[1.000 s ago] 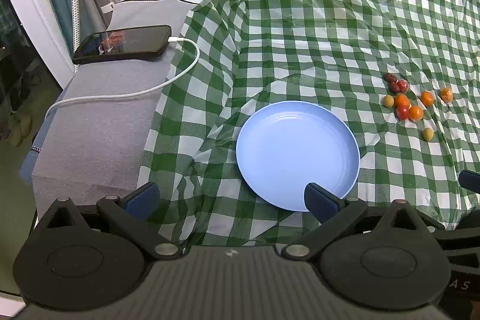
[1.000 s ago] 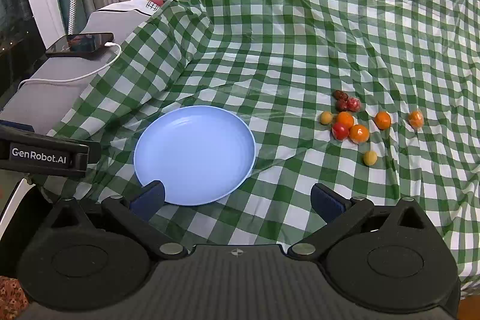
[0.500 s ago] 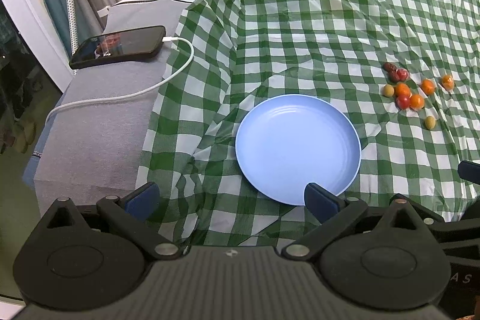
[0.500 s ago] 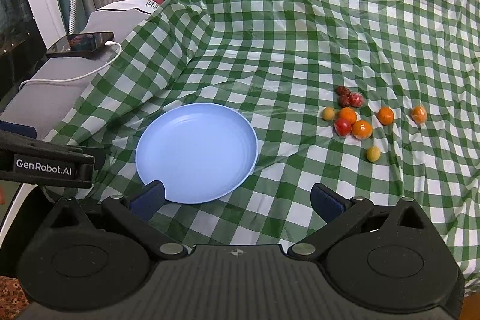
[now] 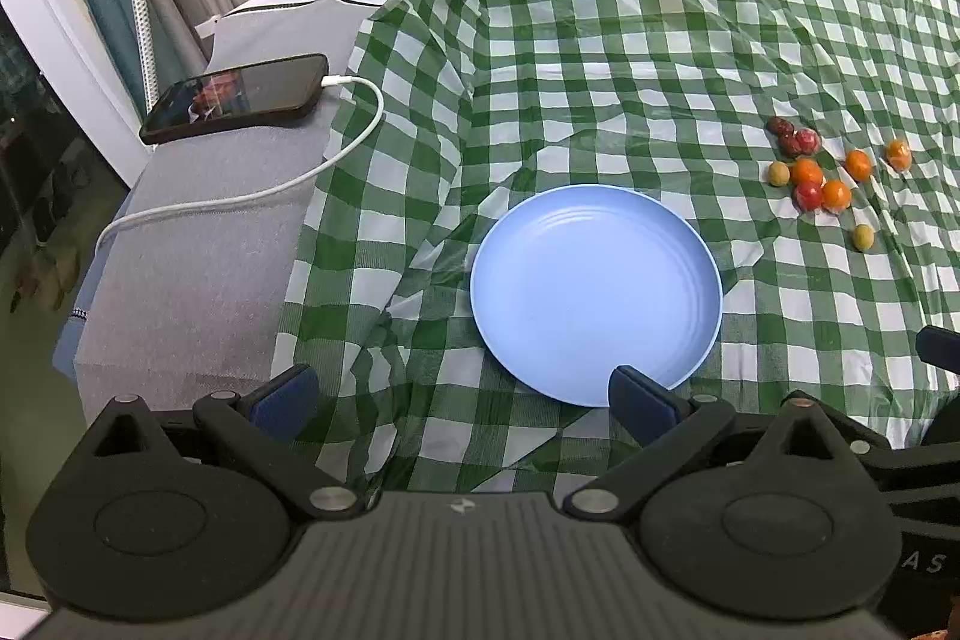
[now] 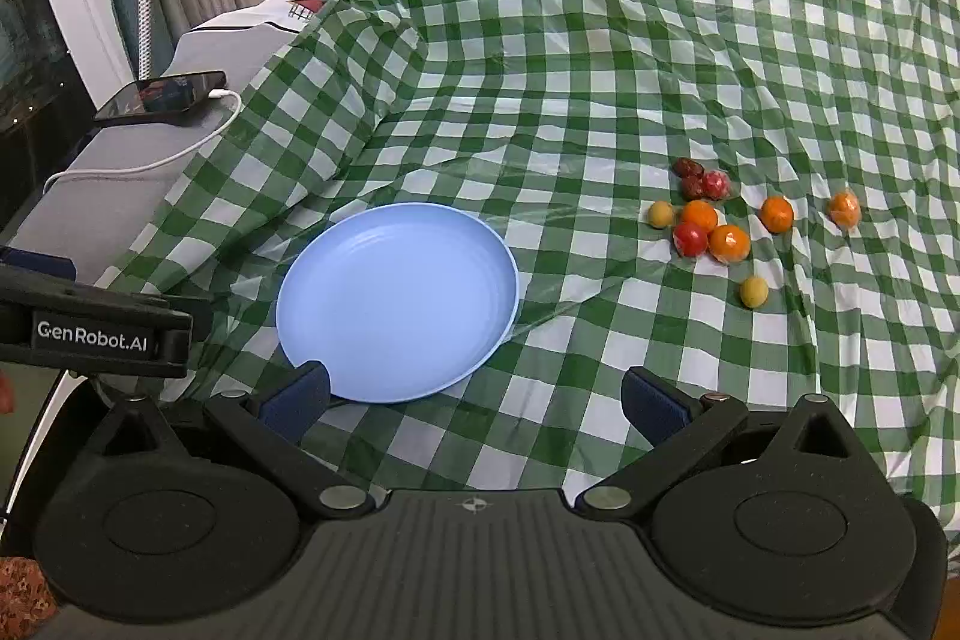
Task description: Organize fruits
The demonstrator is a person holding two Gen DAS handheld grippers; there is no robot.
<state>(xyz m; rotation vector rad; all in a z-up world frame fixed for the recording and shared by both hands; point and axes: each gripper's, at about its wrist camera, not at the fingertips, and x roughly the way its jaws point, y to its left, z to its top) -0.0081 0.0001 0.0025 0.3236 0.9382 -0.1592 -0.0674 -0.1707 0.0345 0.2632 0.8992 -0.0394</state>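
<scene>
- Both wide open, holding nothing: left hand-held gripper (image 5: pixel 462 394), right hand-held gripper (image 6: pixel 474 394).
- Blue plate (image 6: pixel 397 301) sits bare just ahead on the green checked cloth (image 6: pixel 600 40).
- Small fruits (image 6: pixel 714 226) clustered farther right, apart from the plate.
- Phone (image 5: pixel 237 105) charging far left.

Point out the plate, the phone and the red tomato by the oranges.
plate (image 6: pixel 396 301), right wrist view, bare middle.
phone (image 5: pixel 237 97), left wrist view, screen.
red tomato (image 6: pixel 690 239), right wrist view, its top.
</scene>
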